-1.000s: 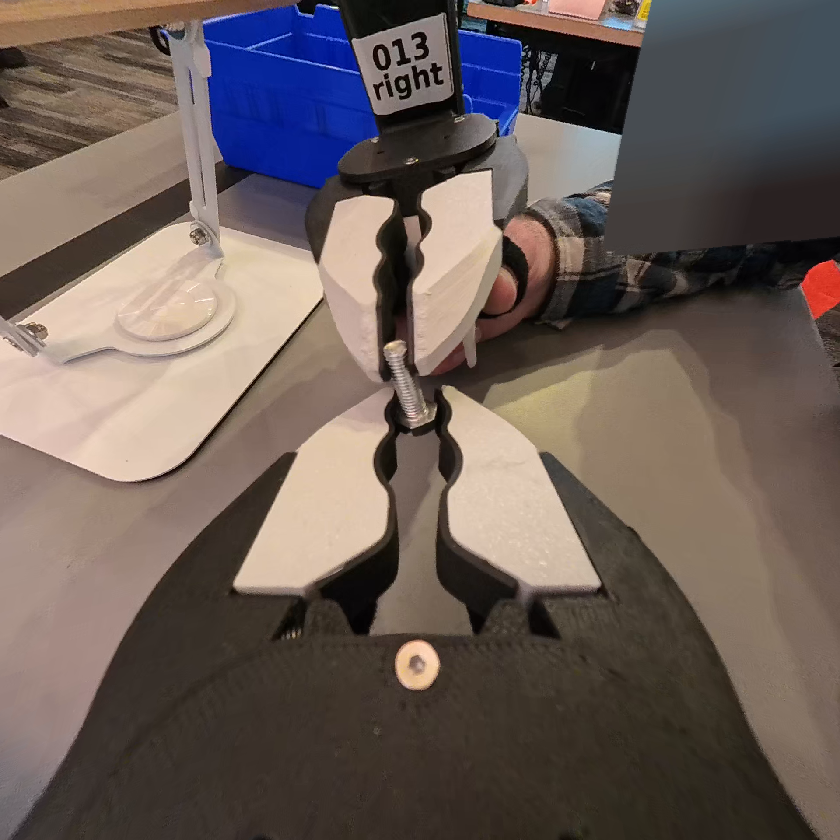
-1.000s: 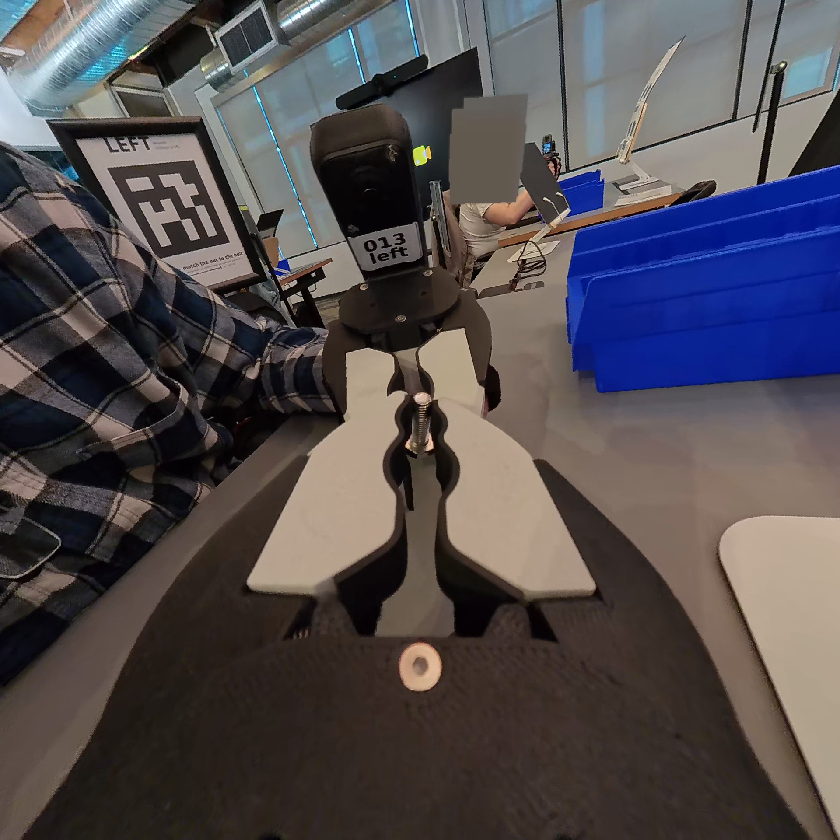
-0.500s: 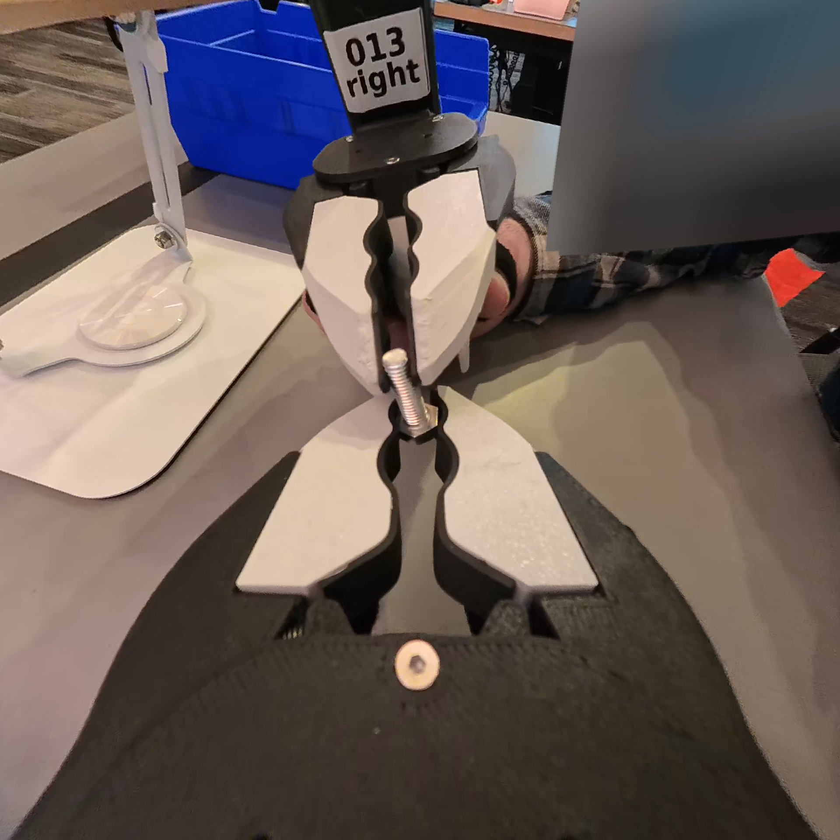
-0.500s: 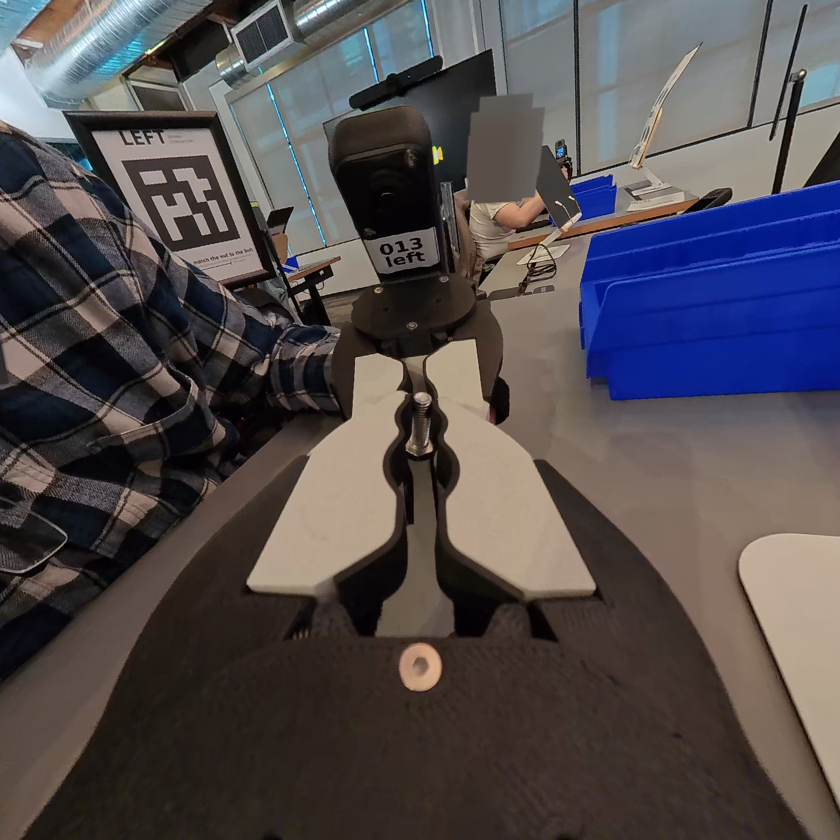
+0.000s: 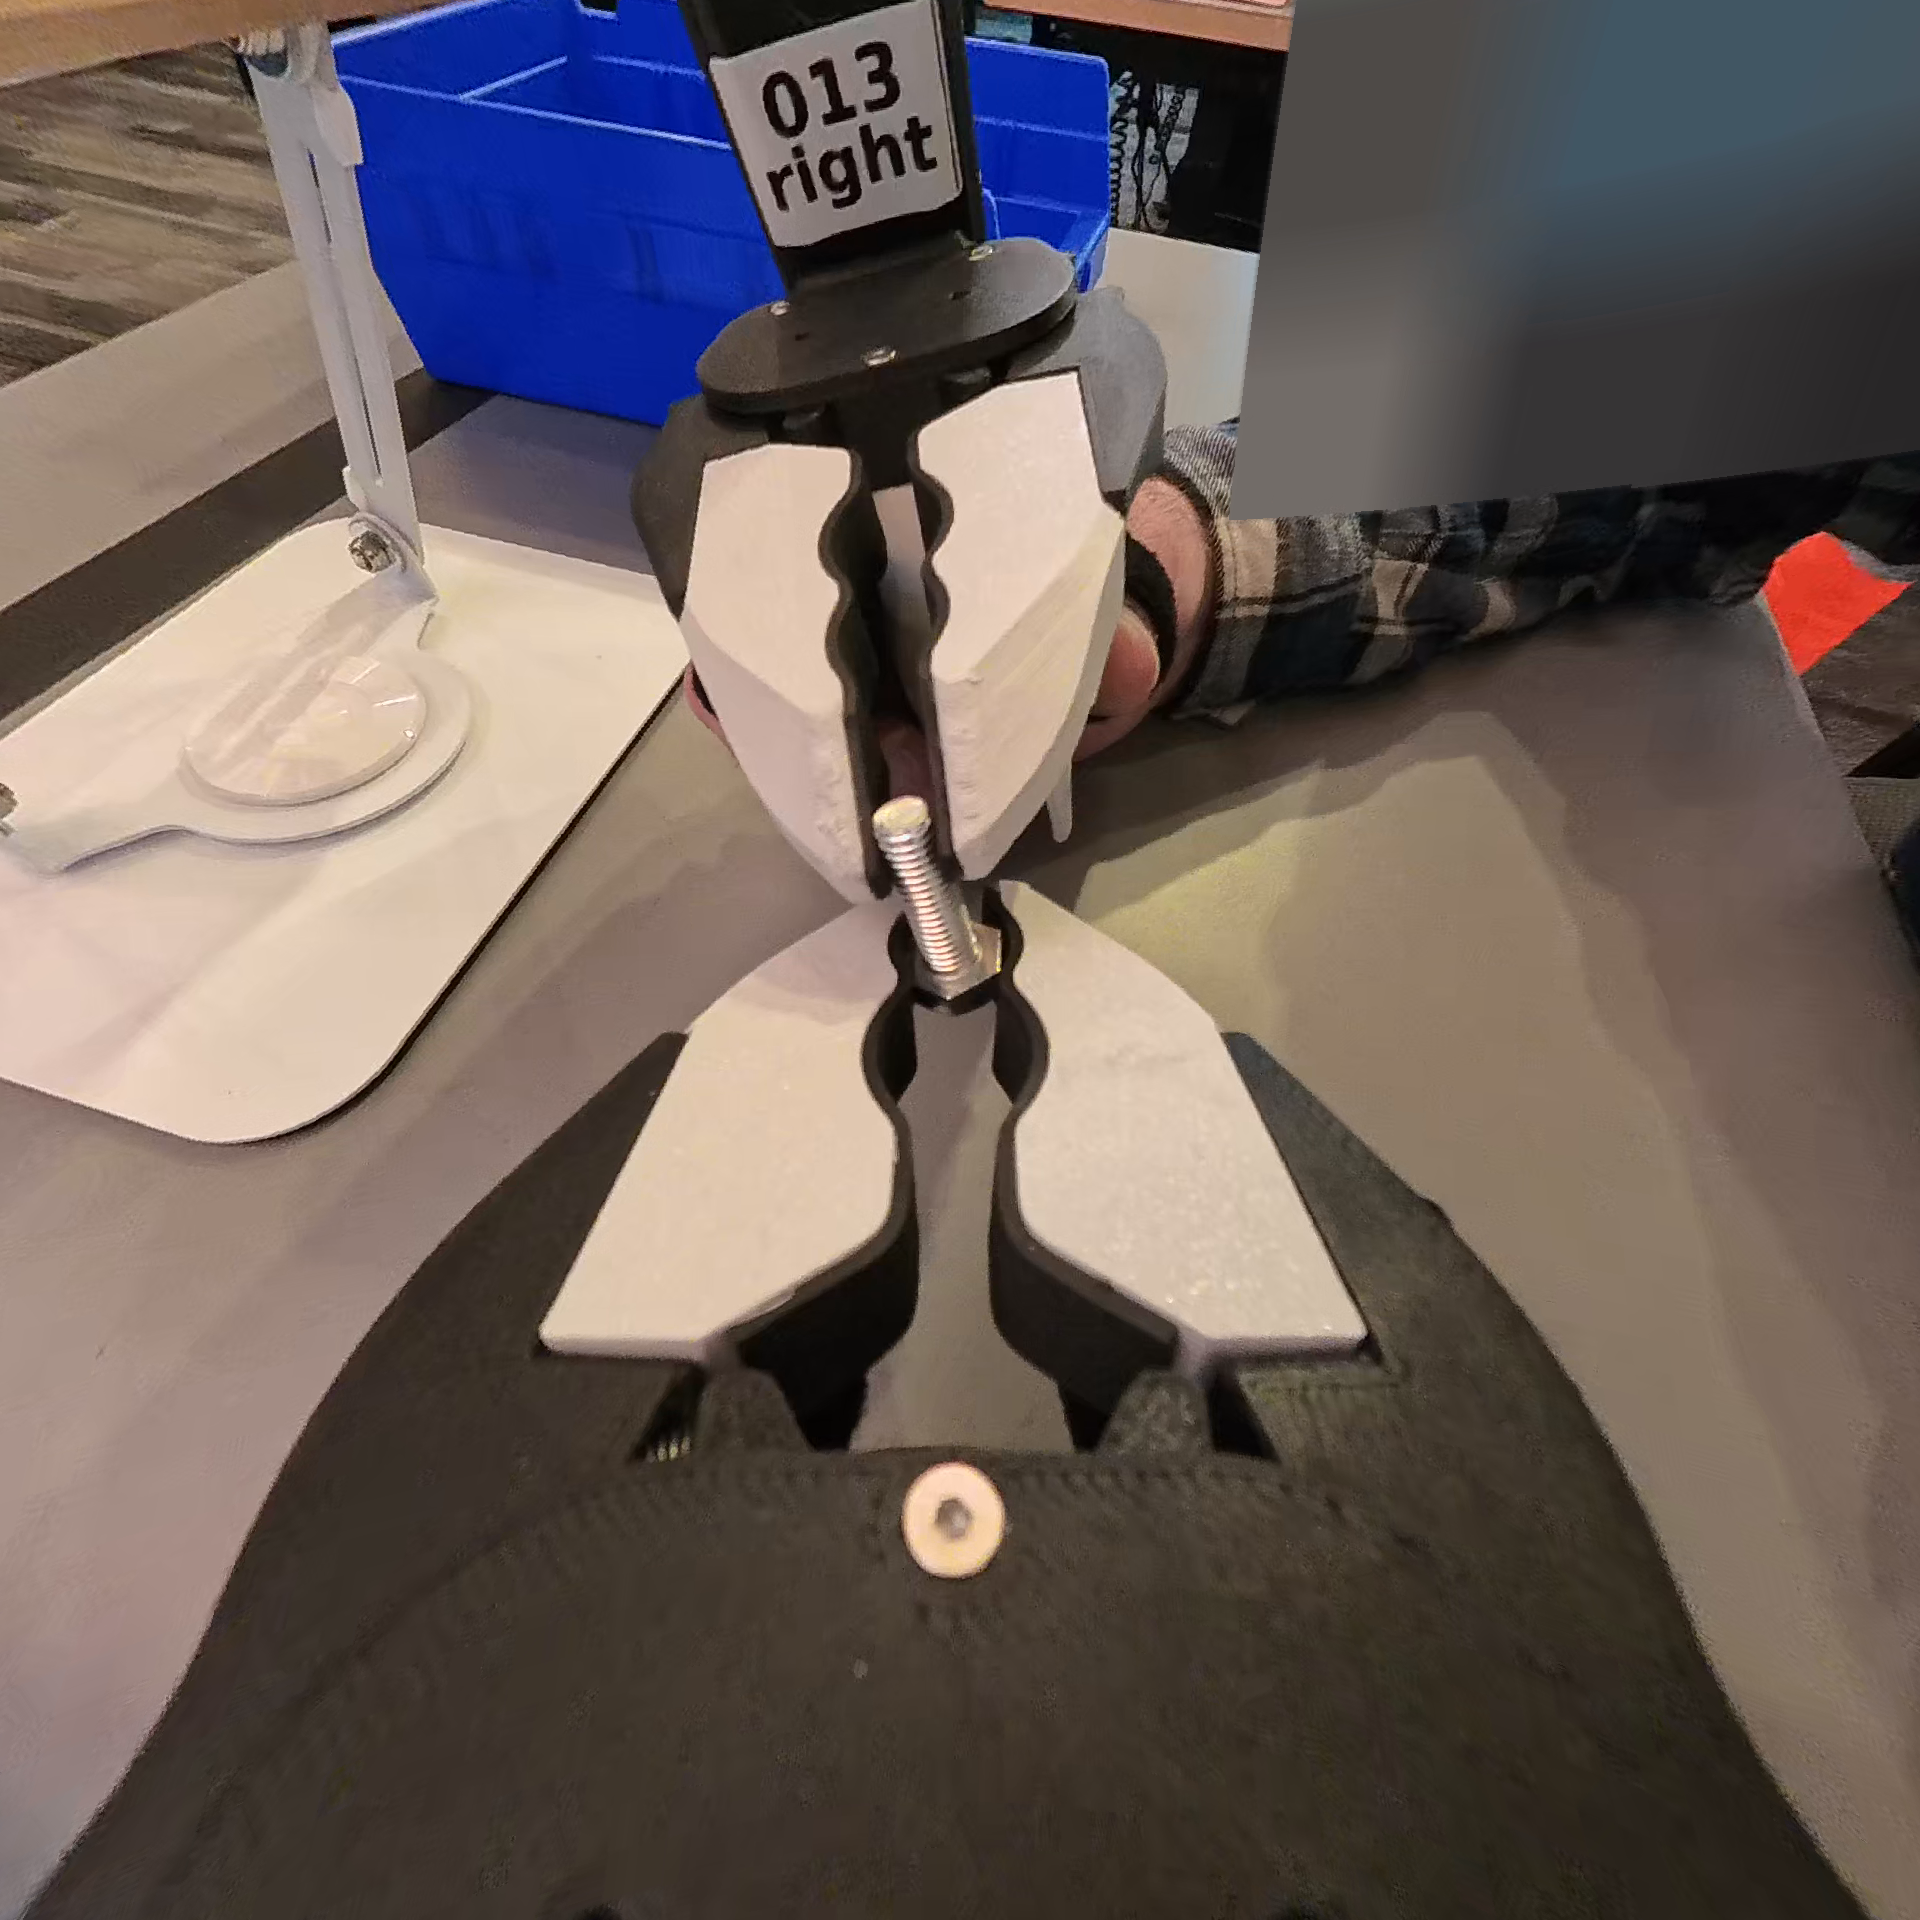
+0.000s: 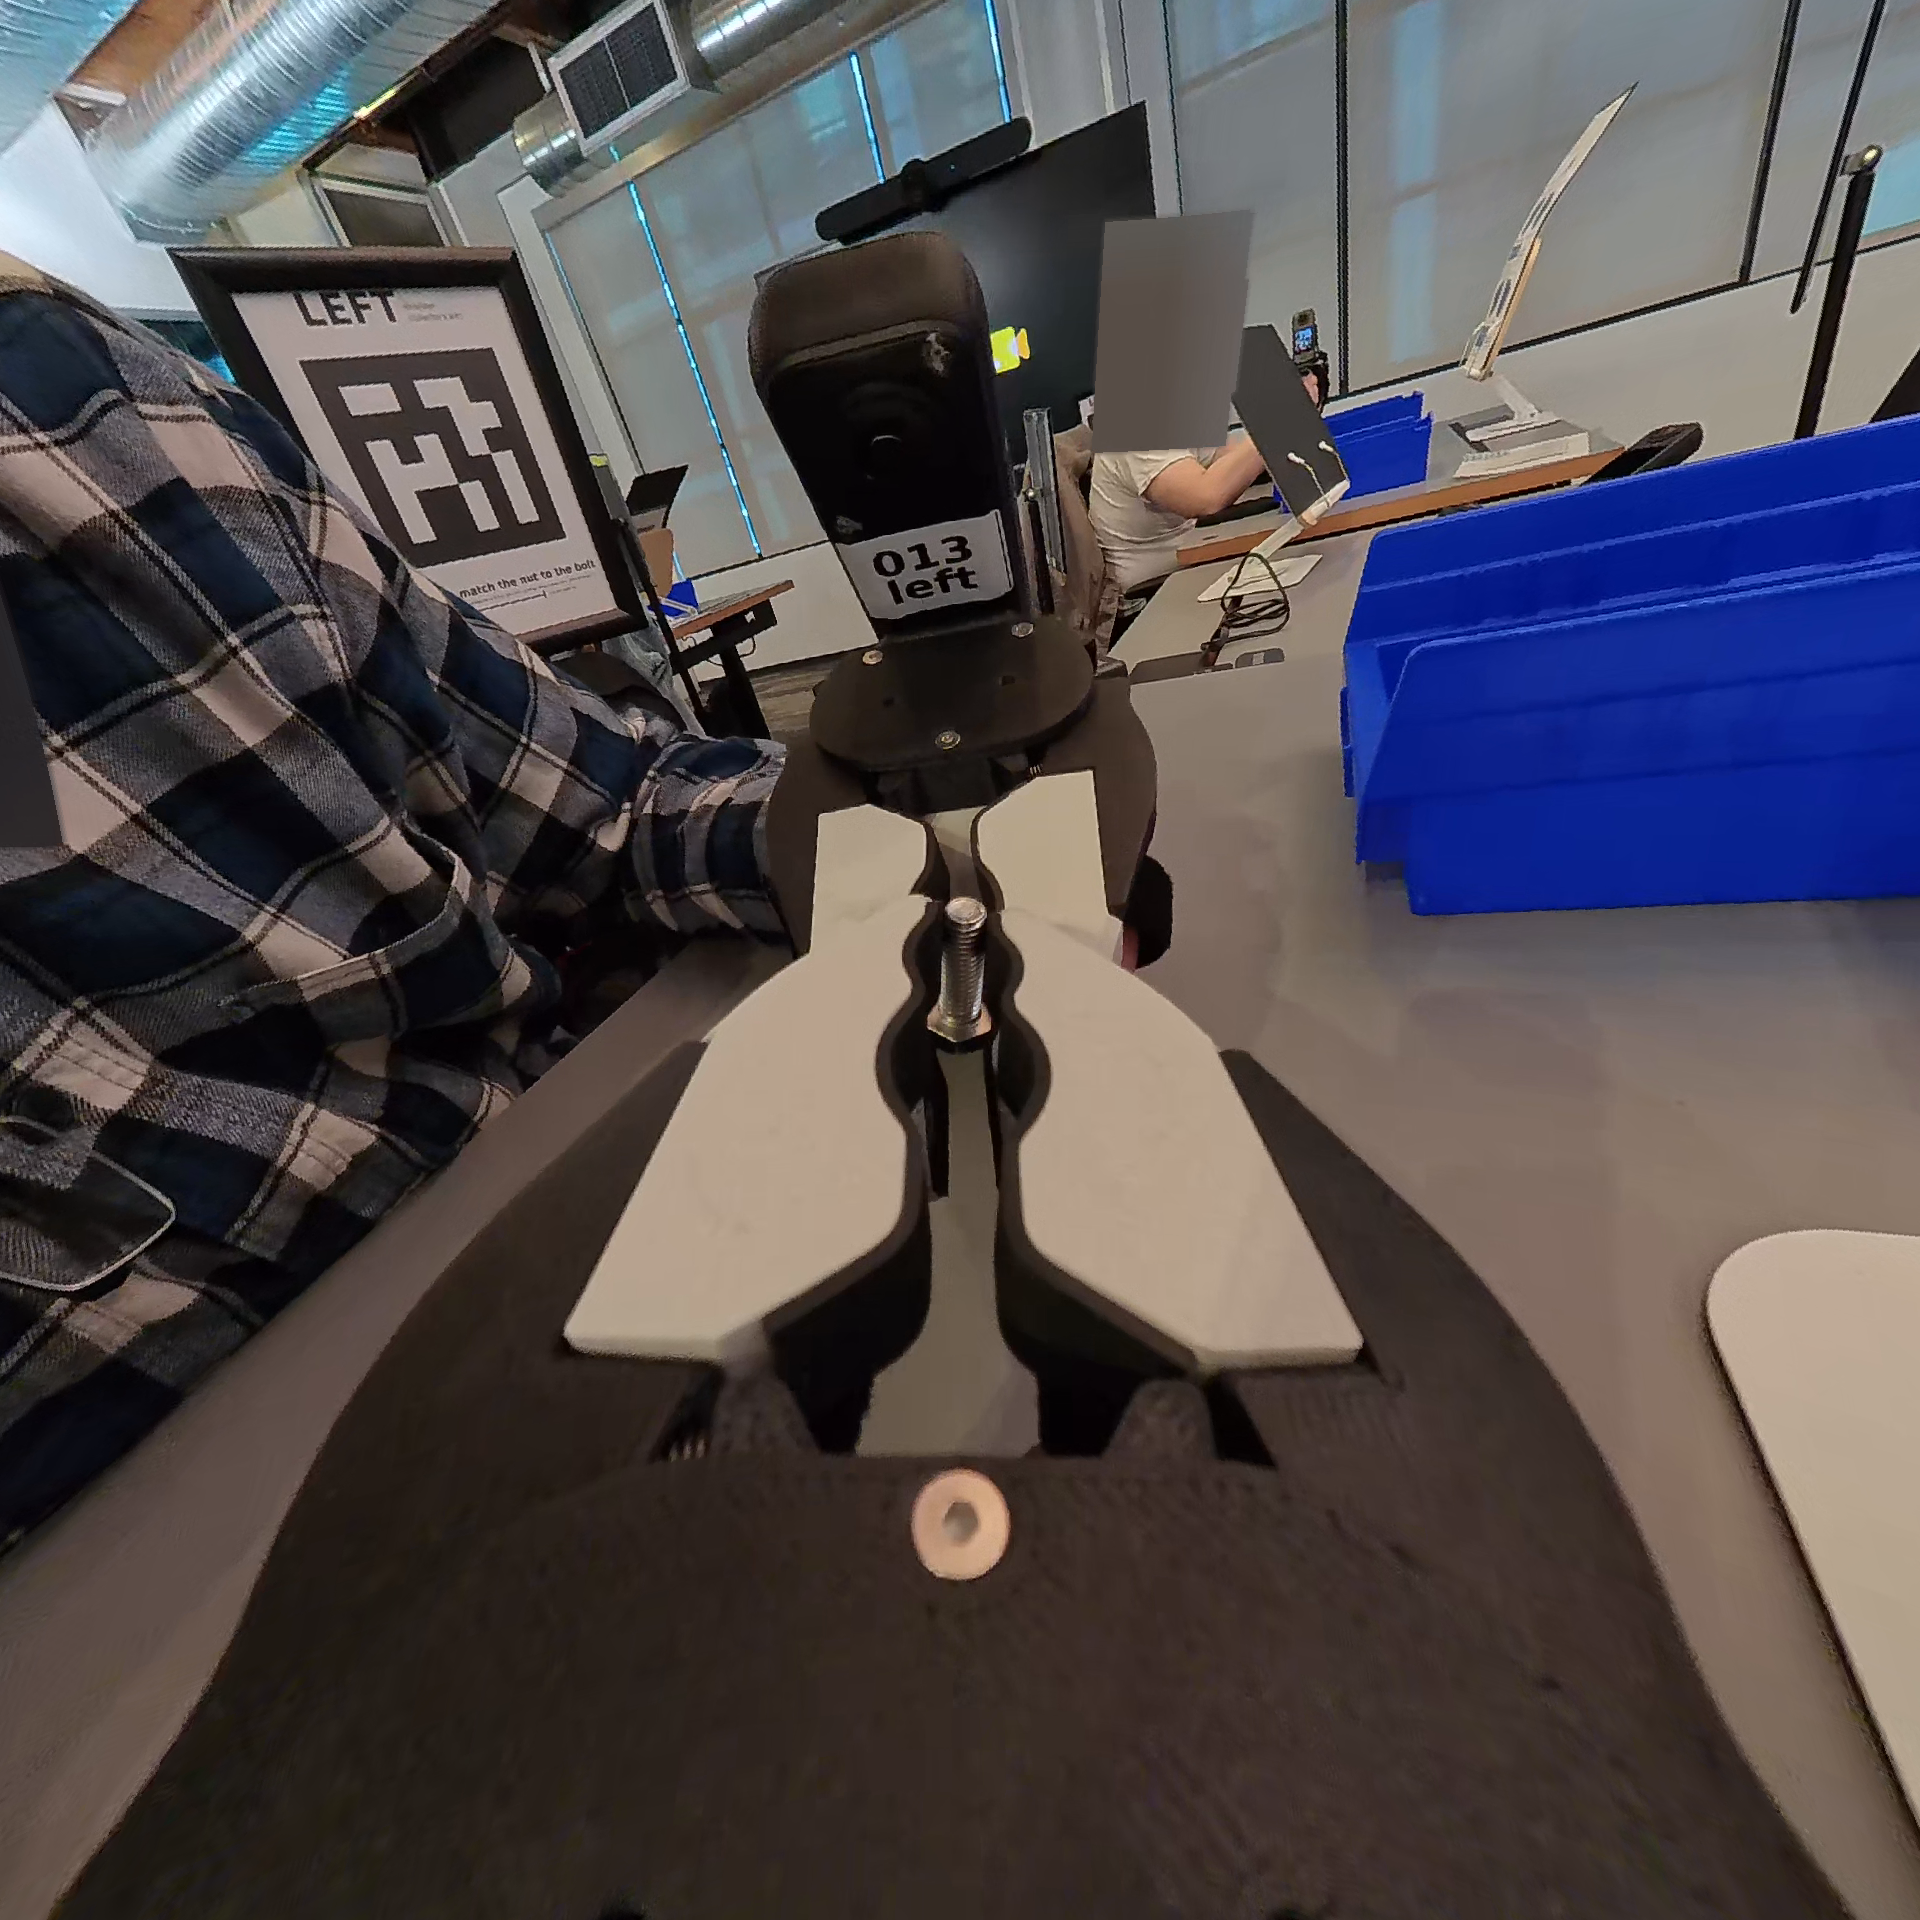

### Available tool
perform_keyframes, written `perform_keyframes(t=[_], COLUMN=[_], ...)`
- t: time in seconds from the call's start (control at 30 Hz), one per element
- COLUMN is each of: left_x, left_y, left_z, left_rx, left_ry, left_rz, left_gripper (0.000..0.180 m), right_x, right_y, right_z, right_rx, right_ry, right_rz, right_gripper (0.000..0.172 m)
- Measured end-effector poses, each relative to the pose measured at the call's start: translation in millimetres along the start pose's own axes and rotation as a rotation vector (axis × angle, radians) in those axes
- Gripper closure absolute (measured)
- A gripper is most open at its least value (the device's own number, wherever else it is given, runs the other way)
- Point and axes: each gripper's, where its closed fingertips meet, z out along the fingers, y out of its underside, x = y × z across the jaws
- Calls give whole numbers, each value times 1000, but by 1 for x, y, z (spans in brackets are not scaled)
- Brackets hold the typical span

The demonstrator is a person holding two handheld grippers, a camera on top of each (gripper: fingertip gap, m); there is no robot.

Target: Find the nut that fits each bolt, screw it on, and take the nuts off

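Observed: a silver threaded steel bolt stands roughly upright above the grey table, shank tip uppermost. A silver hexagonal nut sits low on its thread. The left gripper has its fingers nearly closed, pressing on that nut. The right gripper has its fingers narrowly parted; what they clamp cannot be confirmed, presumably the bolt's lower end.

Assessment: nut turning in progress. Recommended: keep both tools coaxial with the shank, hold the bolt firmly, rotate in short regrips, avoid side load.

White labels on both camera mounts; framed sign with pattern.
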Motion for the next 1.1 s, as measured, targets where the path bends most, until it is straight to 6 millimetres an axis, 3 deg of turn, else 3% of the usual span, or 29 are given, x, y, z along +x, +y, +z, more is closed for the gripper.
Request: perform_keyframes(t=[0.8,0.93,1.1], left_x=[0,-2,-9], left_y=[3,4,4], left_z=[-1,-2,-8], left_rx=[-25,-31,-44], left_ry=[-12,-27,-69], left_rz=[28,44,69], left_gripper=[171,171,171], right_x=[-1,4,8], right_y=[1,-1,-2], right_z=[1,0,-2], right_rx=[-13,5,17], right_ry=[4,26,48], right_rz=[-23,-1,2], right_gripper=[164,145,141])
